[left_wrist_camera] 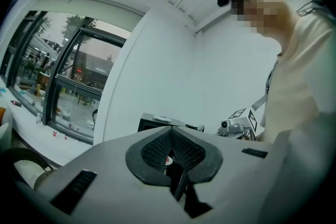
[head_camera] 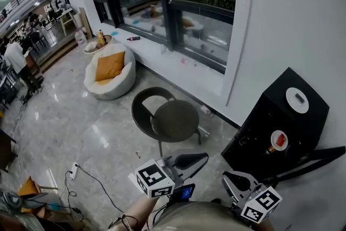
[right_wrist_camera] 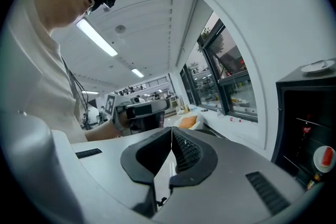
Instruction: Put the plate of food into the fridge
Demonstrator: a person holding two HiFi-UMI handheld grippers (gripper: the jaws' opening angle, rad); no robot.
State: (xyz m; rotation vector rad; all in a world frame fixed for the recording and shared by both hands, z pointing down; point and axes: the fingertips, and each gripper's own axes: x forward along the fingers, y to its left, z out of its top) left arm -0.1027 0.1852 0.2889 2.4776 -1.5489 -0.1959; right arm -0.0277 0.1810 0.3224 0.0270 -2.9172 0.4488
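On the head view's right side, the plate (head_camera: 297,100) sits on top of the black fridge (head_camera: 259,121). Left gripper (head_camera: 201,159) and right gripper (head_camera: 227,176) are well short of it. Left gripper view: jaws closed, empty. Right gripper view: same. Judging by that, pickup and loading are both left.

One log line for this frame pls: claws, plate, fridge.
left claw: shut, empty | right claw: shut, empty | white plate: on top of black fridge, untouched
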